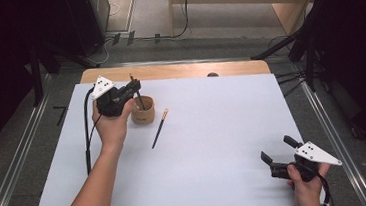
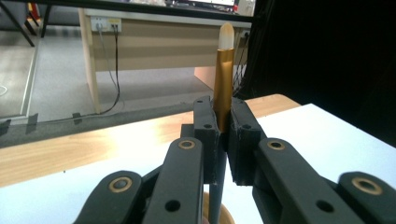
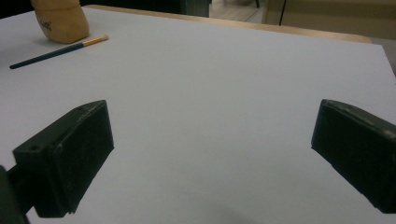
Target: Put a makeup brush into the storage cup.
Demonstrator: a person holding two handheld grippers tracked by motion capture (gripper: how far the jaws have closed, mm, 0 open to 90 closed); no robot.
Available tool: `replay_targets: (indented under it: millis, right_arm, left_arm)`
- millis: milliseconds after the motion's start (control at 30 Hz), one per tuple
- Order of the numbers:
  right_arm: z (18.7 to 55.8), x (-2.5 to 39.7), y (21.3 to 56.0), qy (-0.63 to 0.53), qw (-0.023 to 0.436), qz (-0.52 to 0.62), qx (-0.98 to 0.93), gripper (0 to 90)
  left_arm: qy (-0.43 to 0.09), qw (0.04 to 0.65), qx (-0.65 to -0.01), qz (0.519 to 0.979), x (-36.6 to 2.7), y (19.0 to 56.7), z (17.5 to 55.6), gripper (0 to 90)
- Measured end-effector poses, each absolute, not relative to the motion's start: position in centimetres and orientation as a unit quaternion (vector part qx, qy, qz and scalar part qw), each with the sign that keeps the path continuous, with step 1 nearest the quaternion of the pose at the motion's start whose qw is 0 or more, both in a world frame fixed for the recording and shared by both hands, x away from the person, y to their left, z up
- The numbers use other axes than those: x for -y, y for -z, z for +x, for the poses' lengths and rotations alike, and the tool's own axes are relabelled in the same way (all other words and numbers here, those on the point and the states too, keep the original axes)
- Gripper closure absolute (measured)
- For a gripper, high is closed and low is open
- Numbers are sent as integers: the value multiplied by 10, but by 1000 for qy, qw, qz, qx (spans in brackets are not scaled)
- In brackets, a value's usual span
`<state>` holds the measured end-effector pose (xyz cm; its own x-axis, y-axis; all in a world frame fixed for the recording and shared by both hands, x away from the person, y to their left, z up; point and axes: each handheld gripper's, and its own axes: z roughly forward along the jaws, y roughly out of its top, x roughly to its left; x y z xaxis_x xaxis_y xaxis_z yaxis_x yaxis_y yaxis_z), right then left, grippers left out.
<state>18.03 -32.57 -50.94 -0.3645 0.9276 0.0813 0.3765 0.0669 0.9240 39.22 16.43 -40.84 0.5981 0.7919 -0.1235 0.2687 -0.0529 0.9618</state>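
Two brushes are in play — one pinched upright in the left claw [image 1: 132, 87] over the brown cup [image 1: 143, 111] at the table's far left, another brush [image 1: 159, 129] lying just right of it. Lower it straight, handle down, releasing only once inside. Right claw [image 1: 278, 154] rests spread, near right.

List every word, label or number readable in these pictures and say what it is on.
Nothing can be read.
Tan cup: a small dark mark low on its side, too blurred to read.
Brush in the left gripper: no text.
Brush on the table: no text.
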Motion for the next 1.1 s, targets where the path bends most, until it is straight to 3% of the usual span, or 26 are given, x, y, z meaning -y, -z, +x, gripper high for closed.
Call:
replay_targets:
  millis: [867, 1100]
  right_arm:
    - [181, 322, 511, -478, 282, 481, -679, 0]
    - [181, 323, 511, -478, 283, 481, -678, 0]
  left_arm:
    - [-228, 522, -396, 720, -157, 446, 394, 846]
    - [-219, 535, -401, 711, -164, 442, 388, 617]
